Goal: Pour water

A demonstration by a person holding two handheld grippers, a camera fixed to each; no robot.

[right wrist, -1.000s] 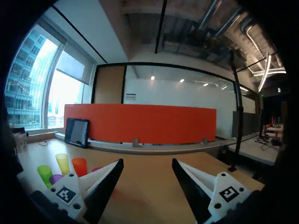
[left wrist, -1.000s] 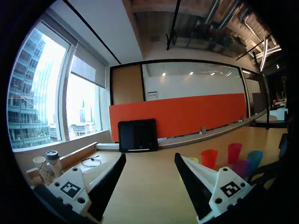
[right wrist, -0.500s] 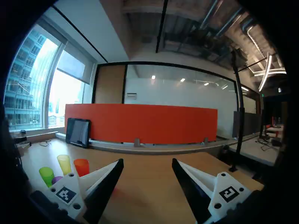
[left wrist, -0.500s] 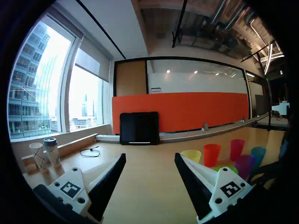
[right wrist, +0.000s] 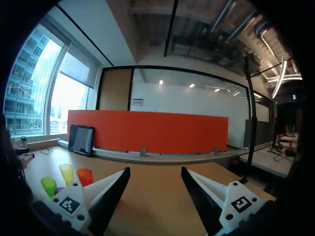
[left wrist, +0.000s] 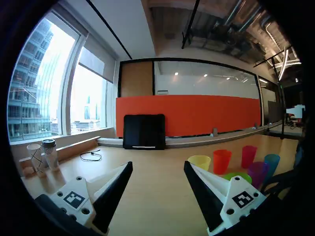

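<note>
The cups stand bunched on the wooden worktop (left wrist: 157, 204), ahead and to the right of the left tool (left wrist: 158, 163). The yellow cup (left wrist: 199, 161), orange cup (left wrist: 221, 161) and pink cup (left wrist: 248, 156) are plain to see. The blue cup (left wrist: 270, 164) and purple cup (left wrist: 256, 173) lose their bases behind the tool's finger and a dark cable. Of the green cup (left wrist: 236, 176) only the rim clears that finger. I cannot tell whether any of them holds water.

In the right gripper view the same bunch sits low on the left, the purple one barely peeking past a finger of the right tool (right wrist: 155, 169).

Both tools are spread wide with nothing between their fingers.

Each finger carries a square black-and-white marker (left wrist: 74, 199), a pattern rather than words. A small sign (left wrist: 162, 93) on the far wall is too small to read.

A dark tablet (left wrist: 144, 131) leans on the orange partition (left wrist: 204, 114), its screen blank. By the window stands a lidded takeaway cup (left wrist: 49, 151), its print unreadable.
</note>
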